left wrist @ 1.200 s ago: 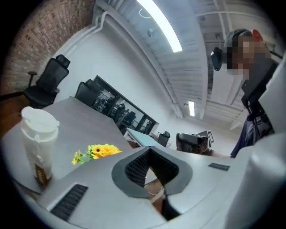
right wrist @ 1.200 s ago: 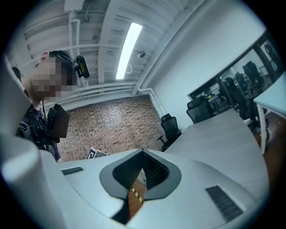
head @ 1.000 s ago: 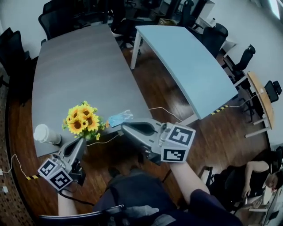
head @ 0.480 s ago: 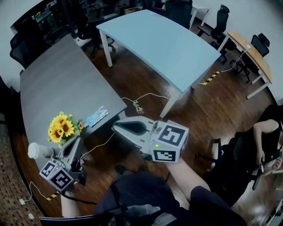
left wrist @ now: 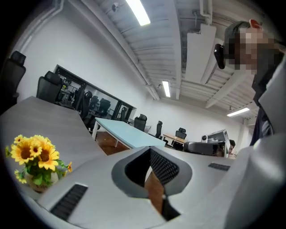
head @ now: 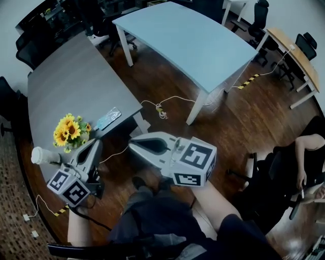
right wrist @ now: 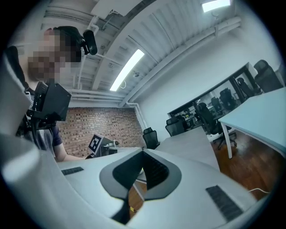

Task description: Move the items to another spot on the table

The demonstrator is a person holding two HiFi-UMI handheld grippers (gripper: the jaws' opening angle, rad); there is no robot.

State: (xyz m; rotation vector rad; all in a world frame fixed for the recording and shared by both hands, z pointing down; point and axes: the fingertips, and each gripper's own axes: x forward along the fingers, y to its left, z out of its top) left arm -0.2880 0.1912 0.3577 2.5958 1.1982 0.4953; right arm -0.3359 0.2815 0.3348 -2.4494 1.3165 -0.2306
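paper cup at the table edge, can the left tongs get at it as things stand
Probably yes: the paper cup sits at the grey table's near edge, left of the left tongs, with nothing between them. The tongs are shut and empty, so they must open first.

Light-blue table [head: 193,40] centre; white cable [head: 160,108] on wood floor [head: 238,127]; office chairs [head: 261,11] behind.

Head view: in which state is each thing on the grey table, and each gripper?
Left gripper, shut, empty.
Right gripper, shut, empty.
Sunflowers, upright on the grey table.
Cup, upright near the table's edge.
Face mask, lying flat on the table.
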